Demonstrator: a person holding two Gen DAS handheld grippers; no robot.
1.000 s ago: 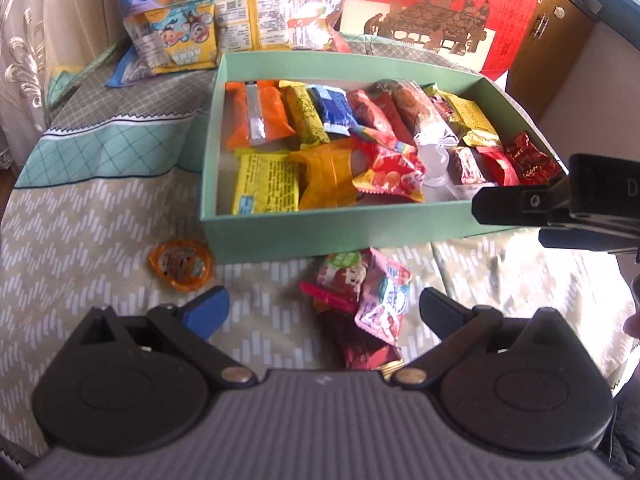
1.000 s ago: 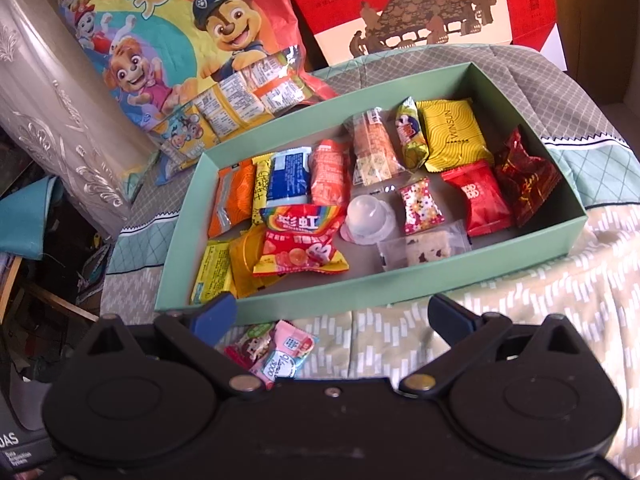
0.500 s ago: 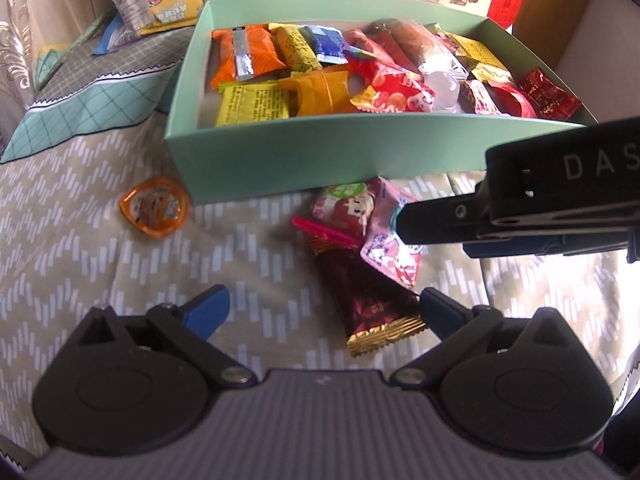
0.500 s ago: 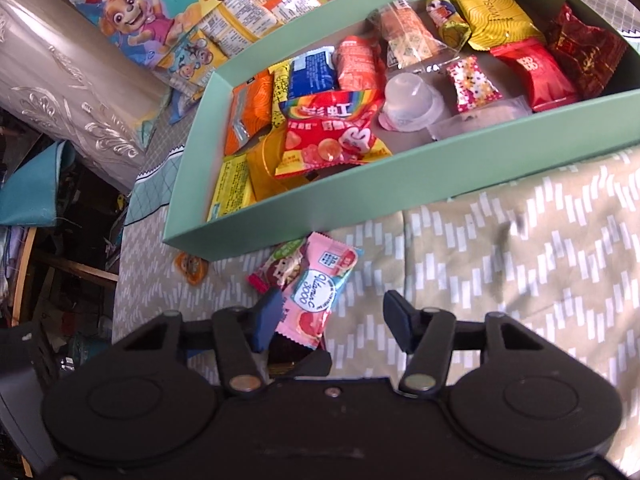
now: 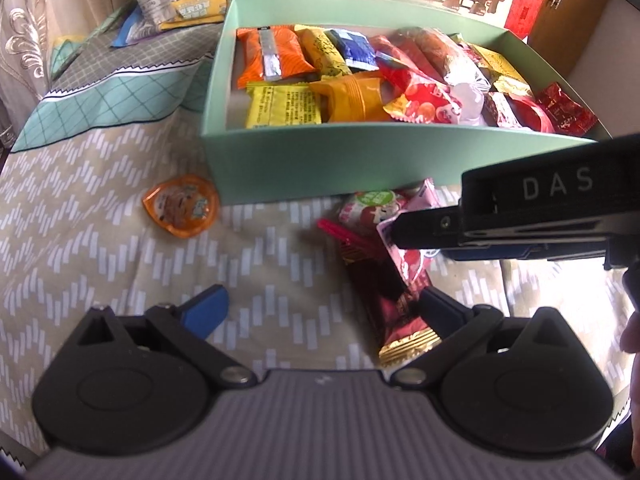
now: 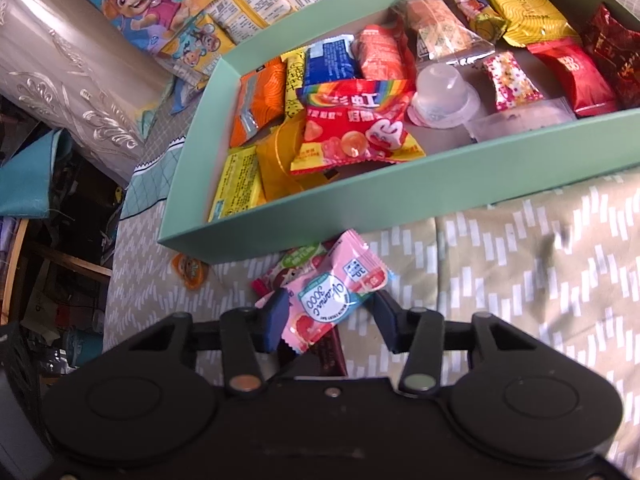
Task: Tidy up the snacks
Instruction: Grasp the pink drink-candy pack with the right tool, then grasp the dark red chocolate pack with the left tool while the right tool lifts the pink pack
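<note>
1. Your right gripper (image 6: pixel 326 322) has just been closing its jaws around the pink packet (image 6: pixel 332 296), which lies on the patterned cloth (image 6: pixel 520 280) just in front of the green box (image 6: pixel 360 208). A gap shows on the right side, so it is not yet clamped.
2. Risk: that packet overlaps a green-and-red sachet (image 6: pixel 294 266) and a dark red bar (image 5: pixel 396 308). Closing low could pinch one of them too, or the cloth.
3. Risk: a thin foil edge may slip out on the lift.
4. Your right hand pitches steeply down at the pile.
5. Your left gripper (image 5: pixel 320 308) hovers nearby, fingers spread and empty, also tilted down.
6. The orange jelly cup (image 5: pixel 182 204) waits left of the box.
</note>
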